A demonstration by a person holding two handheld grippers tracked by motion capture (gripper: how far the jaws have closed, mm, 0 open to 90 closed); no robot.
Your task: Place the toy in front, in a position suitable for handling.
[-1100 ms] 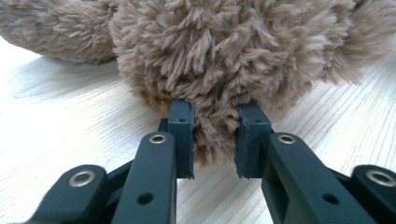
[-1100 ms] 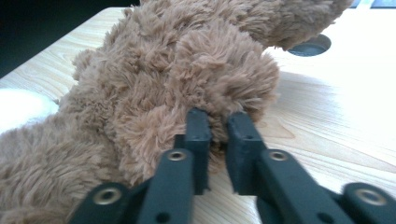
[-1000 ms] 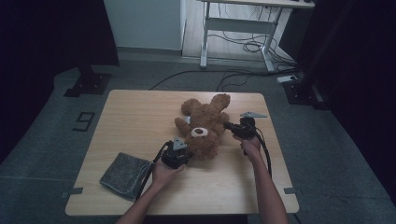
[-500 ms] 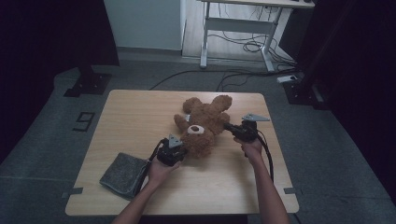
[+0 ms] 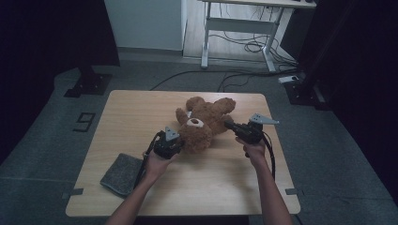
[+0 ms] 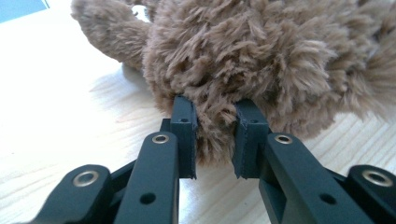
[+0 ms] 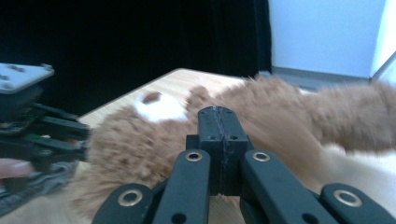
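Left claw (image 6: 215, 140): my jaws pinch a tuft of fur at the teddy bear's (image 5: 205, 123) head end, a narrow grip.
Right claw (image 7: 218, 122): jaws pressed flat together; whether fur is caught between them I cannot tell.
Bear's place: lying mid-table (image 5: 141, 108), between my two claws.
Why held so: one grip per side, probably to lift it level.
Cloth (image 5: 123, 174): grey, near the table's front left edge, beside my left forearm.
Count: one bear, one cloth, two claws.
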